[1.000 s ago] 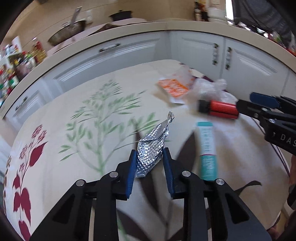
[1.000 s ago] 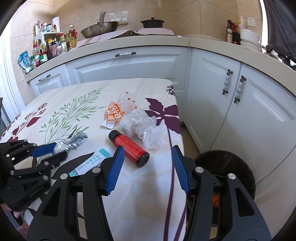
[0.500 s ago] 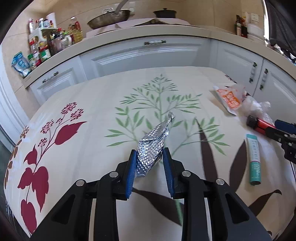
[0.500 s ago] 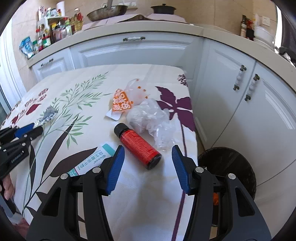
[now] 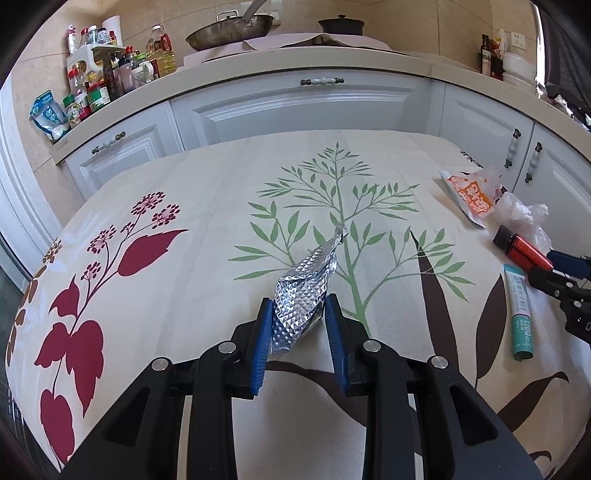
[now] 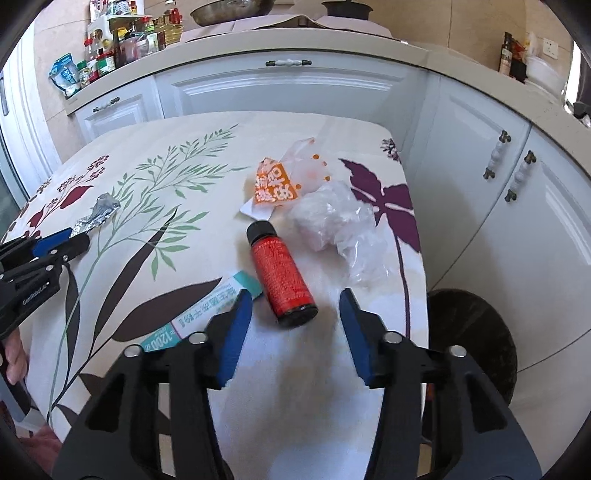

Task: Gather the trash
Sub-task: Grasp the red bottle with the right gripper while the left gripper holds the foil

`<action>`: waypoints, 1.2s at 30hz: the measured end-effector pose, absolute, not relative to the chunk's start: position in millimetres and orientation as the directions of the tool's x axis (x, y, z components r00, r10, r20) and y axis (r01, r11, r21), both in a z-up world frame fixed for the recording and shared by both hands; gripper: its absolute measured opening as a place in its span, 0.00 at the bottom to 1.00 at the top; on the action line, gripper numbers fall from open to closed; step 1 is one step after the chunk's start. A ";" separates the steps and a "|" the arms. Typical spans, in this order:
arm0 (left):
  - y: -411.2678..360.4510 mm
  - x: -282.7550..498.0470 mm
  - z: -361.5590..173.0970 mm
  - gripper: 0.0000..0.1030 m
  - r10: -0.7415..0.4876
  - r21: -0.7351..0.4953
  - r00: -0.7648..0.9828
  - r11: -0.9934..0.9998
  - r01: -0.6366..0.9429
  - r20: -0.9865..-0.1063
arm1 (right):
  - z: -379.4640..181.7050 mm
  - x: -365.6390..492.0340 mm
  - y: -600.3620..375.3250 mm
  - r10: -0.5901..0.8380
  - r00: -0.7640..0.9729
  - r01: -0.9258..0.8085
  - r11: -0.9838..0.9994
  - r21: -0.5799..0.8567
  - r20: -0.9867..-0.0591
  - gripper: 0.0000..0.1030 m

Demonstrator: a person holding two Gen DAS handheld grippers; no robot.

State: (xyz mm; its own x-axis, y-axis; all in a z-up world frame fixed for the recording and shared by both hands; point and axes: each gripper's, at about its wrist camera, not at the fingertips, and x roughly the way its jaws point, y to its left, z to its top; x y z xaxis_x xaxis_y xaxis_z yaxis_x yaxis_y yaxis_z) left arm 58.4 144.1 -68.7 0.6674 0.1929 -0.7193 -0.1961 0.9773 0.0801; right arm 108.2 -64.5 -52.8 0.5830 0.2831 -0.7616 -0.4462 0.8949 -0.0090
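My left gripper (image 5: 299, 307) is shut on a crumpled silver foil wrapper (image 5: 301, 291), held just above the flowered tablecloth (image 5: 177, 295). From the right wrist view the left gripper (image 6: 62, 240) and its foil wrapper (image 6: 96, 214) sit at the far left. My right gripper (image 6: 295, 297) is open, low over the table. A red bottle with a black cap (image 6: 280, 273) lies on its side, its base just ahead of the fingertips. A teal and white tube (image 6: 207, 310) lies beside the left finger. Beyond are an orange snack packet (image 6: 275, 184) and a crumpled clear plastic bag (image 6: 340, 221).
A black round bin (image 6: 469, 332) stands on the floor beside the table's right edge. White cabinets (image 5: 303, 107) run behind and to the right of the table. The counter above holds a pan (image 5: 229, 33), a pot and several bottles. A hand (image 6: 14, 354) shows at the left edge.
My left gripper carried the foil wrapper leftward, away from the bottle and tube. My right gripper came closer to the red bottle, and its jaws narrowed slightly.
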 end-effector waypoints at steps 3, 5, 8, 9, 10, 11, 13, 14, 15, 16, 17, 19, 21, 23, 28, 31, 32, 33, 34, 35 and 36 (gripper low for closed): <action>145.1 57.9 -67.7 0.29 0.191 0.075 0.672 0.977 -0.197 -0.716 | -51.0 110.9 -61.9 0.286 0.584 -0.450 0.893 -0.010 -0.760 0.46; 145.3 57.7 -67.2 0.29 0.189 0.074 0.674 0.978 -0.196 -0.714 | -52.7 113.1 -59.1 0.292 0.569 -0.462 0.887 -0.004 -0.769 0.33; 144.2 56.9 -67.4 0.29 0.188 0.075 0.676 0.978 -0.193 -0.713 | -55.3 111.5 -56.0 0.295 0.561 -0.472 0.882 -0.005 -0.773 0.25; 144.1 56.6 -67.5 0.29 0.188 0.075 0.676 0.978 -0.193 -0.712 | -54.8 109.7 -55.9 0.296 0.565 -0.471 0.882 -0.007 -0.770 0.24; 143.8 56.4 -67.7 0.29 0.188 0.075 0.676 0.978 -0.193 -0.712 | -54.2 108.3 -56.3 0.298 0.569 -0.469 0.883 -0.005 -0.766 0.24; 143.3 56.2 -68.3 0.29 0.188 0.076 0.675 0.978 -0.192 -0.713 | -53.5 106.1 -57.5 0.303 0.574 -0.468 0.884 0.000 -0.761 0.24; 142.6 55.6 -68.7 0.29 0.189 0.077 0.675 0.978 -0.192 -0.714 | -53.1 102.2 -60.0 0.311 0.578 -0.467 0.884 0.007 -0.754 0.24; 141.8 55.3 -69.2 0.29 0.188 0.077 0.673 0.979 -0.191 -0.715 | -53.0 100.4 -61.3 0.311 0.581 -0.462 0.887 0.009 -0.752 0.24; 141.2 55.1 -69.4 0.29 0.188 0.078 0.673 0.979 -0.190 -0.715 | -53.1 97.8 -63.9 0.311 0.585 -0.456 0.890 0.013 -0.749 0.24; 140.5 54.7 -69.3 0.29 0.190 0.080 0.673 0.978 -0.191 -0.715 | -53.2 95.7 -66.2 0.311 0.589 -0.451 0.892 0.017 -0.746 0.23; 139.8 54.3 -69.1 0.29 0.191 0.083 0.674 0.978 -0.190 -0.714 | -53.3 94.2 -68.0 0.312 0.590 -0.448 0.894 0.020 -0.744 0.23; 138.5 54.1 -68.6 0.29 0.192 0.084 0.675 0.978 -0.190 -0.712 | -53.3 90.2 -72.7 0.316 0.592 -0.441 0.897 0.031 -0.742 0.23; 136.5 53.6 -68.1 0.29 0.194 0.090 0.676 0.978 -0.187 -0.710 | -53.5 86.4 -76.0 0.321 0.591 -0.439 0.898 0.039 -0.740 0.23; 134.9 53.0 -67.9 0.29 0.195 0.093 0.678 0.978 -0.184 -0.709 | -54.9 83.9 -78.5 0.324 0.589 -0.436 0.899 0.047 -0.740 0.23; 133.7 51.2 -67.4 0.29 0.202 0.099 0.680 0.977 -0.188 -0.705 | -55.9 85.6 -80.3 0.327 0.595 -0.422 0.905 0.062 -0.734 0.25; 135.2 50.6 -65.8 0.29 0.208 0.098 0.682 0.976 -0.197 -0.701 | -54.1 87.6 -79.1 0.323 0.603 -0.418 0.907 0.056 -0.729 0.33; 135.8 50.5 -65.2 0.29 0.211 0.099 0.683 0.975 -0.200 -0.699 | -53.6 88.5 -78.5 0.323 0.605 -0.418 0.907 0.055 -0.728 0.34; 136.3 50.2 -64.7 0.29 0.214 0.099 0.684 0.974 -0.204 -0.697 | -53.5 89.6 -77.6 0.323 0.604 -0.418 0.907 0.055 -0.728 0.34; 136.6 50.0 -64.4 0.29 0.215 0.098 0.685 0.974 -0.206 -0.696 | -53.6 90.5 -76.9 0.322 0.606 -0.416 0.908 0.055 -0.727 0.34; 137.3 50.2 -64.0 0.29 0.216 0.097 0.685 0.973 -0.209 -0.695 | -54.1 91.5 -76.3 0.322 0.604 -0.417 0.907 0.056 -0.729 0.34; 137.5 50.0 -64.1 0.29 0.217 0.097 0.686 0.973 -0.210 -0.695 | -55.0 92.1 -75.7 0.327 0.598 -0.421 0.905 0.060 -0.732 0.34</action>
